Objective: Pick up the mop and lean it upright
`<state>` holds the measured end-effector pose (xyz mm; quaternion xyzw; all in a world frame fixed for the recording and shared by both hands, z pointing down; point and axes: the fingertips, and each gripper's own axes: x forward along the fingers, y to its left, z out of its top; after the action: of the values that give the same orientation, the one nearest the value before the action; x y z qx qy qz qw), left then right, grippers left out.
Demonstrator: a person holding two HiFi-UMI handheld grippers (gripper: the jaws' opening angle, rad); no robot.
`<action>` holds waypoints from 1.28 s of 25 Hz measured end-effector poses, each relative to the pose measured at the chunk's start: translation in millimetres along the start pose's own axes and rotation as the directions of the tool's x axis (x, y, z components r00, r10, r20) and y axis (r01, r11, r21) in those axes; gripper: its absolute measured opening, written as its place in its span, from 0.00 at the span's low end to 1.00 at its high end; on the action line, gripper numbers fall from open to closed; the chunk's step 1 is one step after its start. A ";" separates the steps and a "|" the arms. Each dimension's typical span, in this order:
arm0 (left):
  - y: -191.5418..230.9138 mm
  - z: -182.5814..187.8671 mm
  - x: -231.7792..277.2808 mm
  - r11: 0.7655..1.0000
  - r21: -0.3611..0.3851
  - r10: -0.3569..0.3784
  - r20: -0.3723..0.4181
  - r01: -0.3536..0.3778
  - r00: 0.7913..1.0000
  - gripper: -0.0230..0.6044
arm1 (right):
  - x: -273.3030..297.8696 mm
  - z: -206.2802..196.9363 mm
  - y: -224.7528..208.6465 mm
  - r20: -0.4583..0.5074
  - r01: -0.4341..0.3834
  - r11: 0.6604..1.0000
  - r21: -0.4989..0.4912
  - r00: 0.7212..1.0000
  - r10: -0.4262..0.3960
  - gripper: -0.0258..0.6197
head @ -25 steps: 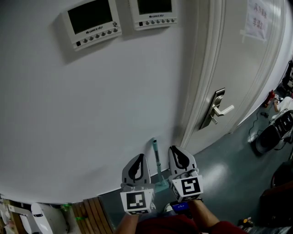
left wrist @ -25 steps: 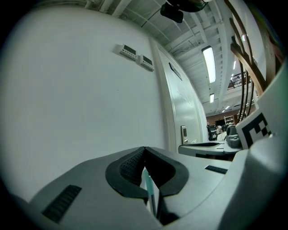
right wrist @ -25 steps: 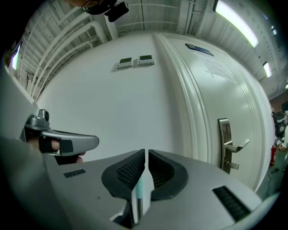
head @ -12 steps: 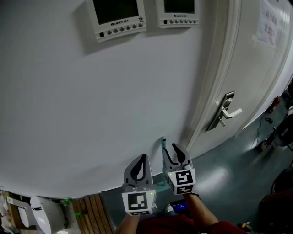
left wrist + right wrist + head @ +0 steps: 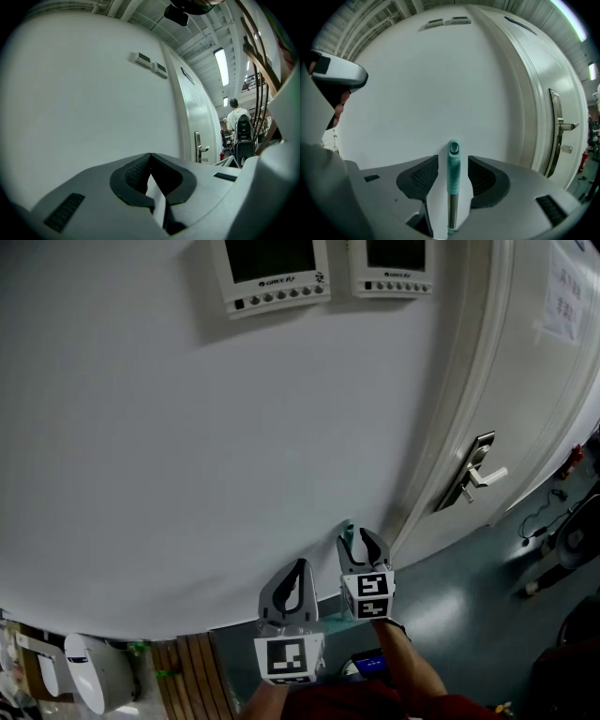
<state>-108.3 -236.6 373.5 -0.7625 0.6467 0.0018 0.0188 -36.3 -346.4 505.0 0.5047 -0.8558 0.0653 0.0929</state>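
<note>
Mop release: handle upright at wall
Our left gripper (image 5: 299, 570) is closed, empty. Right gripper (image 5: 362, 540) jaws just opened wide, pads clear of the mop handle (image 5: 453, 174), which stands vertical betw. them, top apparently against the wall (image 5: 187, 474). The right hand is nearer.

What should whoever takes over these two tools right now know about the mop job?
Left tool: shut, empty.
Right tool: jaws have just been opening; the mop handle stands between them, not clamped.
Mop handle: upright at the white wall, near the door frame.
Done: handle appears leaned, grip let go.
Left: probably draw the right tool back without knocking the handle.
</note>
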 end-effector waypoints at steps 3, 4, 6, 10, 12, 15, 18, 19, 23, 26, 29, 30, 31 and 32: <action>2.9 0.1 -1.8 1.000 -0.006 0.007 -0.002 -0.007 1.000 0.06 | 8.0 -10.4 -0.3 -0.026 0.004 1.000 0.000 1.000 -0.004 0.34; 4.0 -0.1 -2.4 1.000 -0.006 0.009 -0.003 -0.009 1.000 0.06 | 9.3 -12.4 -0.1 -0.030 0.006 1.000 -0.004 1.000 -0.006 0.34; 6.4 -0.6 -3.2 1.000 -0.001 0.013 -0.003 -0.013 1.000 0.06 | 10.5 -15.1 0.6 -0.034 0.012 1.000 -0.018 0.999 -0.012 0.34; 9.5 -5.2 -5.0 1.000 0.012 0.016 -0.013 -0.016 1.000 0.06 | 11.6 -18.8 0.5 -0.034 0.018 1.000 -0.019 0.999 -0.018 0.33; 9.8 -3.4 -5.5 1.000 0.002 0.019 -0.005 -0.019 1.000 0.06 | 12.3 -19.5 0.6 -0.040 0.018 1.000 -0.022 0.999 -0.019 0.33; 10.6 -2.7 -6.3 1.000 -0.006 0.020 -0.004 -0.020 1.000 0.06 | 13.4 -20.2 -0.4 -0.042 0.029 0.999 -0.031 0.999 -0.031 0.29; 11.9 -3.5 -7.5 1.000 -0.007 0.023 -0.007 -0.023 1.000 0.06 | 13.9 -18.8 -1.6 -0.030 0.043 0.998 -0.041 0.999 -0.045 0.24; 12.4 -3.9 -7.8 1.000 -0.007 0.024 -0.008 -0.024 1.000 0.06 | 14.4 -18.4 -1.8 -0.027 0.046 0.998 -0.042 0.999 -0.048 0.23; 14.0 -4.7 -8.0 1.000 -0.002 0.026 -0.011 -0.026 1.000 0.06 | 15.5 -18.3 -1.9 -0.021 0.048 0.998 -0.038 0.999 -0.049 0.22; 14.5 -4.2 -7.6 1.000 -0.004 0.027 -0.010 -0.027 1.000 0.06 | 15.0 -18.2 -1.4 -0.018 0.045 0.998 -0.035 0.999 -0.046 0.22; 14.2 -3.9 -7.1 1.000 -0.007 0.027 -0.011 -0.027 1.000 0.06 | 14.1 -18.3 -3.1 -0.018 0.052 0.998 -0.033 0.998 -0.052 0.21; 14.0 -3.9 -6.7 1.000 -0.005 0.026 -0.011 -0.026 1.000 0.06 | 13.6 -18.2 -3.8 -0.018 0.053 0.998 -0.032 0.998 -0.053 0.21; 13.7 -3.9 -6.5 1.000 -0.003 0.025 -0.010 -0.025 1.000 0.06 | 12.8 -18.2 -4.3 -0.018 0.053 0.998 -0.031 0.998 -0.054 0.21; 13.4 -3.9 -6.4 1.000 -0.001 0.024 -0.010 -0.024 1.000 0.06 | 11.5 -18.3 -4.7 -0.017 0.054 0.998 -0.030 0.998 -0.054 0.21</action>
<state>-122.7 -232.6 377.2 -0.7548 0.6558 -0.0013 0.0149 -35.9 -354.7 525.4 0.5256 -0.8418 0.0546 0.1098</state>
